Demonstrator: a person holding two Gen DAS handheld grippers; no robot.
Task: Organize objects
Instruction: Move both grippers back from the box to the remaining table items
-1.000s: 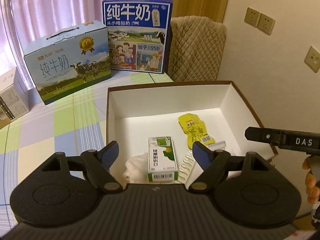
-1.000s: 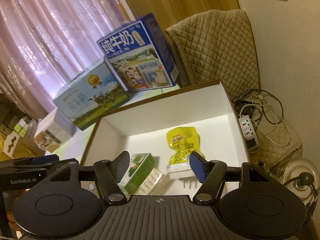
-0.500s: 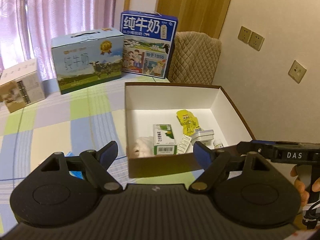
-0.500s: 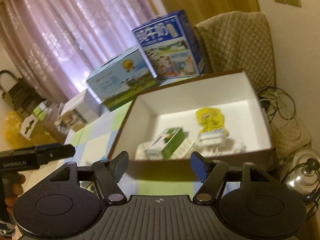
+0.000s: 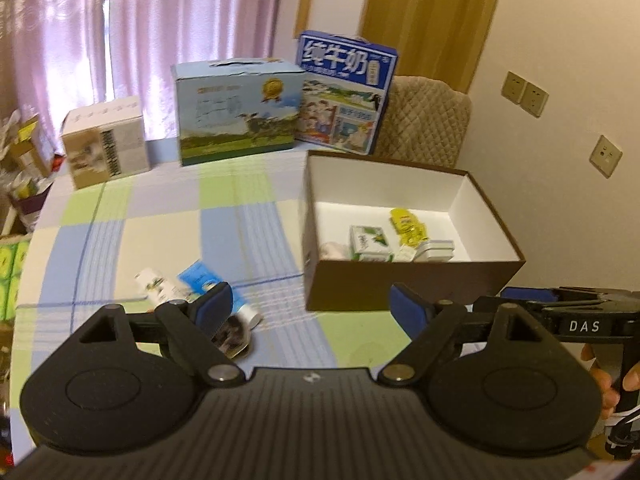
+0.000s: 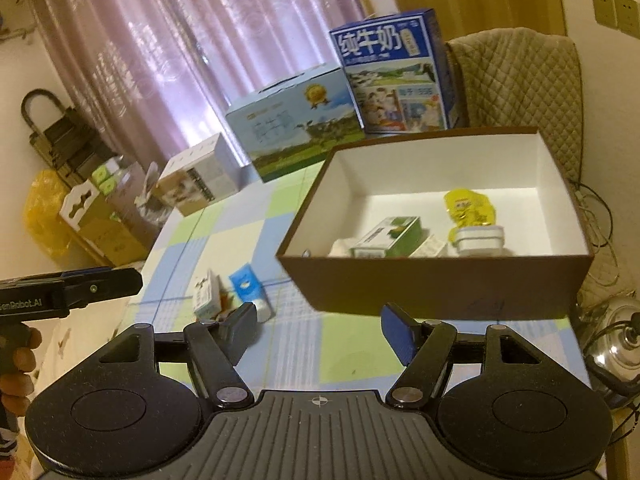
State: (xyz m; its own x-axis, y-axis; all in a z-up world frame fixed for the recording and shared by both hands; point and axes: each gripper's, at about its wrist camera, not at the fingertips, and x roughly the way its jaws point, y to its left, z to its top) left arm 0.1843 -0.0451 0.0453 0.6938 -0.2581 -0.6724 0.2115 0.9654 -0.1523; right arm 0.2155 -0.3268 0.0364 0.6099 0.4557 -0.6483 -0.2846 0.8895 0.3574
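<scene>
Holding carton (image 5: 370, 242), yellow pouch (image 5: 408, 222), tin (image 5: 438, 249) in box (image 5: 412, 284); tubes (image 5: 192, 288) left on table; left gripper (image 5: 310, 306), right gripper (image 6: 318, 330) open, empty.

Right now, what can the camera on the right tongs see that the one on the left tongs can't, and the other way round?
Only the right view shows the shiny kettle and cables on the floor beside the table, plus the yellow bag and dark stack at far left. Only the left view shows the lone wall switch. Both show the brown box holding small items, the tube and packets left on the checked cloth, the milk cartons, and each other's open tongs.
</scene>
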